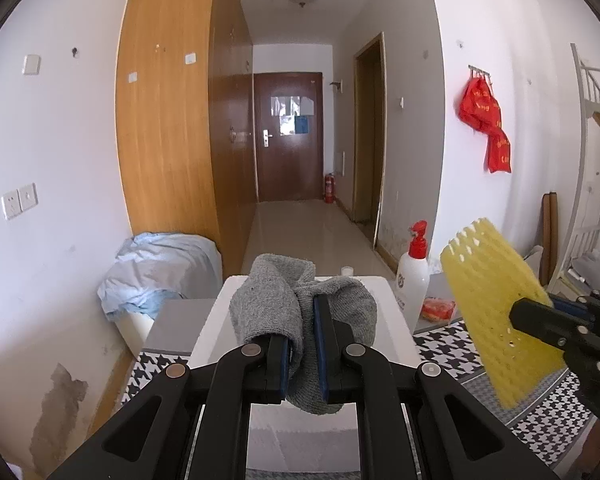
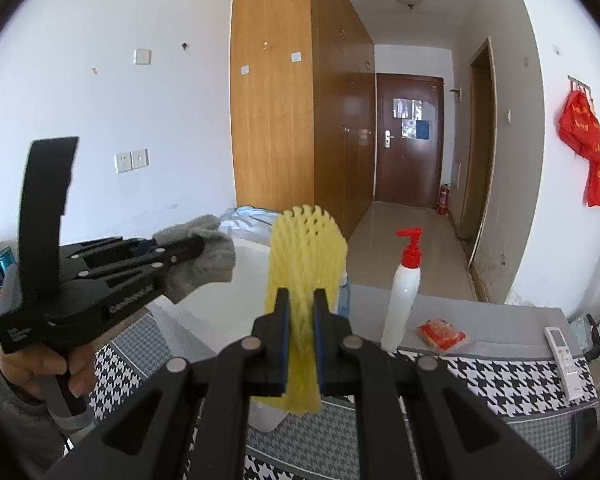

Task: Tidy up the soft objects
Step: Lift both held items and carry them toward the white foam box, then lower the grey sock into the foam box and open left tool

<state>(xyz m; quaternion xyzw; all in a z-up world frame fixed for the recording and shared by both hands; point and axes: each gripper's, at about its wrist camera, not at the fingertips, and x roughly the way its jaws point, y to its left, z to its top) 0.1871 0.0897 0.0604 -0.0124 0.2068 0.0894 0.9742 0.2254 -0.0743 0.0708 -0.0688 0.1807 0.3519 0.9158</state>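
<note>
My left gripper [image 1: 303, 322] is shut on a grey knitted sock [image 1: 268, 300] and holds it above a white foam box [image 1: 384, 312]. The sock drapes over both fingers. In the right wrist view the left gripper [image 2: 196, 246] and the grey sock [image 2: 208, 256] show at the left, over the box [image 2: 244, 280]. My right gripper [image 2: 301, 308] is shut on a yellow foam fruit net [image 2: 306, 248], held upright above the table. In the left wrist view the net [image 1: 496, 304] and the right gripper [image 1: 518, 314] show at the right.
A houndstooth cloth [image 2: 500, 384] covers the table. On it stand a white pump bottle with a red top [image 2: 404, 292], a small red packet [image 2: 440, 334] and a white remote [image 2: 564, 356]. A blue-covered bin [image 1: 160, 272] stands left, by a wooden wardrobe [image 1: 172, 140].
</note>
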